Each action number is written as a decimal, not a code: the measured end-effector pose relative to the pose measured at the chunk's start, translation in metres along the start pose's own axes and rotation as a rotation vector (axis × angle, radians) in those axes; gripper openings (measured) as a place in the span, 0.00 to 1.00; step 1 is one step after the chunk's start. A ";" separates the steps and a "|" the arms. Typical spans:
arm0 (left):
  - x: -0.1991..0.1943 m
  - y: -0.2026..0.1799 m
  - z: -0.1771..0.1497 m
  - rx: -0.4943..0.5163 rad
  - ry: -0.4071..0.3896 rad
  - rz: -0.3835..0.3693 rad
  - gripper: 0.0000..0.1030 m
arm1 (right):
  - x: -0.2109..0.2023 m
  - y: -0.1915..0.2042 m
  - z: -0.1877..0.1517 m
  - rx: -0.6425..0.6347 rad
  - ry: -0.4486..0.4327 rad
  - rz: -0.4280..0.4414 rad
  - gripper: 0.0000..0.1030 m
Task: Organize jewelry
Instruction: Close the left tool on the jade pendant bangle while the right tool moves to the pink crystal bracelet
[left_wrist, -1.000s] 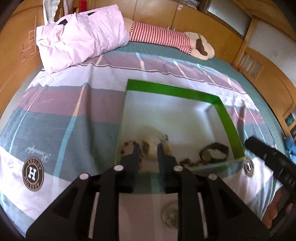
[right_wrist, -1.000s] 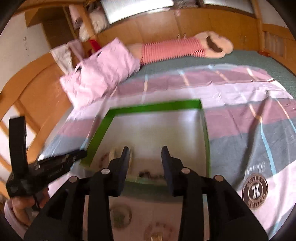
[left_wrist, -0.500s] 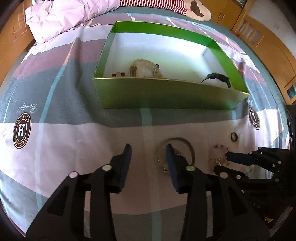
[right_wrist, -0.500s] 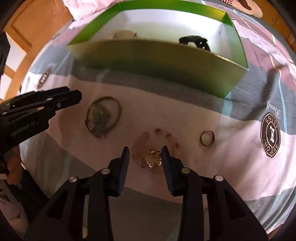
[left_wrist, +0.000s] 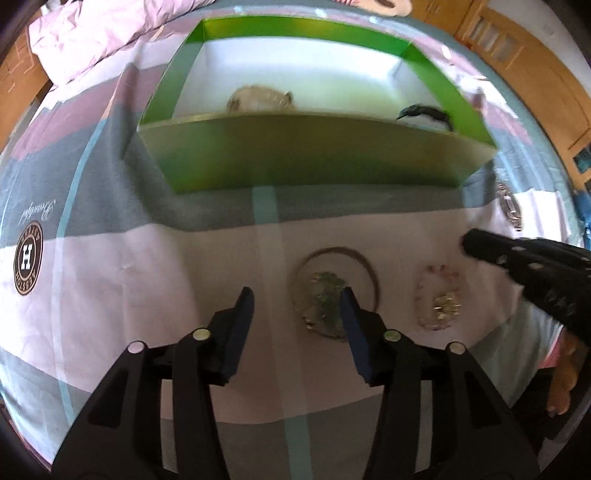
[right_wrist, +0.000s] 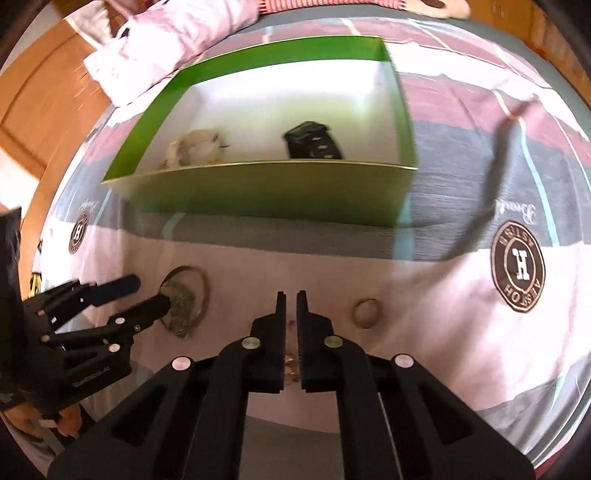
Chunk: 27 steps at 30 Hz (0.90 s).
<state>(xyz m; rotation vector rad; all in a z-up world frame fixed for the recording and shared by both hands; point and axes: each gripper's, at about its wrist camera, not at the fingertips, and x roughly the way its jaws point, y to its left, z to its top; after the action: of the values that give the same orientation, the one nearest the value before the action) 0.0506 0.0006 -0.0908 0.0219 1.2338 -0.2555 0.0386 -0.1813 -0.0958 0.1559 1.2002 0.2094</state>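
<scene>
A green box (left_wrist: 314, 158) (right_wrist: 266, 195) stands on the bed and holds a pale bead bracelet (left_wrist: 258, 99) (right_wrist: 192, 147) and a black watch (left_wrist: 428, 112) (right_wrist: 312, 142). In front of it lie a dark cord necklace with a green pendant (left_wrist: 325, 291) (right_wrist: 183, 299), a pink bead bracelet with a gold charm (left_wrist: 441, 299) and a small ring (right_wrist: 366, 312). My left gripper (left_wrist: 297, 310) (right_wrist: 144, 295) is open, its right finger at the pendant. My right gripper (right_wrist: 291, 299) (left_wrist: 476, 245) is nearly shut over the pink bracelet, which shows between the fingers; a grip cannot be told.
The bedsheet (left_wrist: 110, 280) is striped pink, grey and white with round H logos (right_wrist: 517, 267). A pink duvet (right_wrist: 166, 40) lies behind the box. Wooden panels (left_wrist: 528, 74) line the far side.
Both grippers came down from over the box to the jewelry lying in front of it. The left one opened wider beside the necklace. The right one closed almost fully over the pink bracelet.
</scene>
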 end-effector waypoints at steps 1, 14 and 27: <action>0.003 0.003 0.000 -0.016 0.011 0.003 0.44 | 0.001 -0.002 0.000 0.009 0.005 -0.006 0.05; 0.012 0.016 0.003 -0.044 0.017 0.080 0.26 | 0.014 -0.030 0.002 0.119 0.053 -0.098 0.35; -0.020 0.062 0.006 -0.195 -0.067 0.034 0.06 | 0.022 -0.016 0.005 0.065 0.051 -0.050 0.35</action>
<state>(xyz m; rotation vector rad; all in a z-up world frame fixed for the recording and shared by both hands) 0.0632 0.0637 -0.0773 -0.1331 1.1856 -0.1054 0.0525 -0.1914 -0.1176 0.1782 1.2605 0.1307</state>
